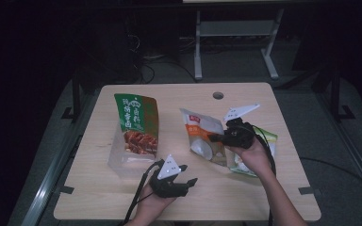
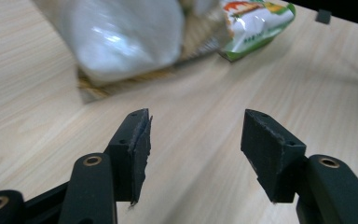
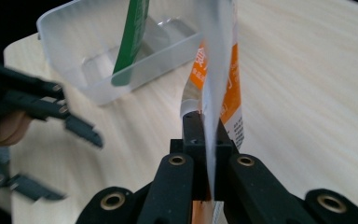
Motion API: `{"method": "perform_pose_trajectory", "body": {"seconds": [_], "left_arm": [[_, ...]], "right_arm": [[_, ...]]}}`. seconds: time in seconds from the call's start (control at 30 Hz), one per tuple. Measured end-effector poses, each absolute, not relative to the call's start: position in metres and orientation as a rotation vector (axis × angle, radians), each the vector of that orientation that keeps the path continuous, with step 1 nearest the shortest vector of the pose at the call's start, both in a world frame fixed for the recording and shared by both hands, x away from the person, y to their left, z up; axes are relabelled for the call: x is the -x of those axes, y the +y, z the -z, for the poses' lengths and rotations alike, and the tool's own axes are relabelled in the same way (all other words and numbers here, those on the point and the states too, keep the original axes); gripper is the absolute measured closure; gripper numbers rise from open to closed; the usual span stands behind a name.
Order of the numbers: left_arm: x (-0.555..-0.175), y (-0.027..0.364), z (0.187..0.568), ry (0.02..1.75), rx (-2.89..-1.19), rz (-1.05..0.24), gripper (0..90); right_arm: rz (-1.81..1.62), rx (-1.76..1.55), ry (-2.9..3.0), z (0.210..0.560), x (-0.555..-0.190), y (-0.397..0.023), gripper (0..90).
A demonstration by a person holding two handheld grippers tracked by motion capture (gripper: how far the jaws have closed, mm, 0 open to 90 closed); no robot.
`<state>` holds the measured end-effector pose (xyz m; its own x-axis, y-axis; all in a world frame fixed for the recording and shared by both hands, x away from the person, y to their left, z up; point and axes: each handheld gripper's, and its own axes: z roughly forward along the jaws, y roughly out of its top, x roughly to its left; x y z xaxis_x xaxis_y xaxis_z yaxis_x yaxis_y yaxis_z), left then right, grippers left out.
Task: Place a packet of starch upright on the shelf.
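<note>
Nearest, left gripper (image 1: 181,181) hangs with jaws apart and empty over bare table (image 1: 245,188), while right gripper (image 3: 208,154) pinches the orange pouch (image 3: 223,93) by its edge, upright, up and right of the left; clear bin (image 3: 98,70) holds green pack (image 3: 133,42) beyond.

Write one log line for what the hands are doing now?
right gripper: shut on orange-white pouch | left gripper: open, empty | green snack bag: in clear bin

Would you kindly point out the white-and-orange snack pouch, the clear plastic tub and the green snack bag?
white-and-orange snack pouch (image 1: 201,135): high view, front panel.
clear plastic tub (image 3: 70,32): right gripper view, near wall.
green snack bag (image 1: 135,115): high view, upper printed face.
</note>
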<state>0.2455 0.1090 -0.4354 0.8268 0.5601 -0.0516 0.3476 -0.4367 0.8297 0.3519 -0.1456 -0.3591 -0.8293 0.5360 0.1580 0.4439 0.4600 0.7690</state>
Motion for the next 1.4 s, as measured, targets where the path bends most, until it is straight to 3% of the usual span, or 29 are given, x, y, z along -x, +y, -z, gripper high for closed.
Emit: {"method": "perform_pose_trajectory", "body": {"seconds": [0.5,0.8,1.13,1.4], "left_arm": [[-0.235,0.126,0.441,0.646,-2.076,-0.244,38.7],[-0.235,0.131,0.437,0.639,-2.051,-0.243,38.6],[-0.236,0.131,0.435,0.626,-2.052,-0.253,38.7],[-0.236,0.131,0.434,0.619,-2.047,-0.25,38.7]], "right_arm": [[-1.395,-0.768,2.535,0.323,-0.401,-0.093,90.0],[-1.532,-0.657,2.524,0.302,-0.435,-0.033,90.0],[-1.592,-0.633,2.568,0.327,-0.465,0.023,90.0],[-1.646,-0.658,2.571,0.347,-0.475,0.043,90.0]]}}
